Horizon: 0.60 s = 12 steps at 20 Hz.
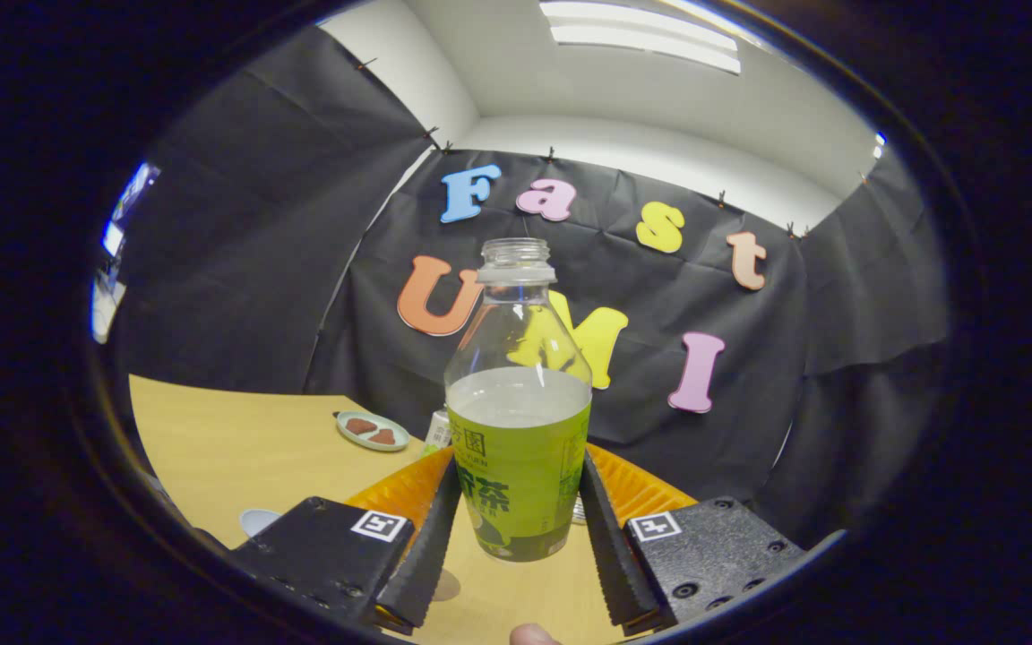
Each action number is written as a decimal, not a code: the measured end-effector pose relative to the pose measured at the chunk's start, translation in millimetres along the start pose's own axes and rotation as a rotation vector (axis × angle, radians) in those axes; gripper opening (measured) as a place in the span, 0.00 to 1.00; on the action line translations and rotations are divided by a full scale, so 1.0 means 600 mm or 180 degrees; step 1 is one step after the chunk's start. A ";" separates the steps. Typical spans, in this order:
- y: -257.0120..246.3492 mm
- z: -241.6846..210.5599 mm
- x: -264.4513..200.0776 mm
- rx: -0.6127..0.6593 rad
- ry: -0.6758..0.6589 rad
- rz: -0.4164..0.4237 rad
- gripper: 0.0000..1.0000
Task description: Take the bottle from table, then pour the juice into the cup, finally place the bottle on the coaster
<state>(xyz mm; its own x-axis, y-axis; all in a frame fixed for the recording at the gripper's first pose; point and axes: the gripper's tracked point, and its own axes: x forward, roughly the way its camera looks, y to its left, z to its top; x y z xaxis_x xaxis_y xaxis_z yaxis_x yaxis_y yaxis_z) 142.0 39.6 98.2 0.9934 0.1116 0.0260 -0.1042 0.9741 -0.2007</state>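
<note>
A clear, uncapped bottle (519, 421) with a green label stands upright between my fingers, filled with pale liquid to just above the label. My gripper (520, 466) is shut on the bottle, one ribbed finger (434, 537) pressing each side of the label. The bottle's base hangs over the yellow table (238, 439), with a small shadow below it to the left. A pale round object (258, 520), partly hidden by the left finger's block, lies on the table; I cannot tell whether it is the cup or the coaster.
An orange ribbed dish (399, 491) sits just behind the bottle and fingers. A small can (437, 430) peeks out behind the bottle's left side. Farther left is a green saucer (373, 431) with brown pieces. A person's fingertip (534, 636) shows below the fingers.
</note>
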 end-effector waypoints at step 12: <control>0.056 -0.127 0.100 0.0539 0.0403 0.0278 0.76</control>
<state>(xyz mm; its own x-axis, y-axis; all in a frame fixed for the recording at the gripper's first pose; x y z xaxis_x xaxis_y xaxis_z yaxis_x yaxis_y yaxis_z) 201.8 64.1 18.3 0.9772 0.1818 -0.1096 -0.1860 0.9821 -0.0291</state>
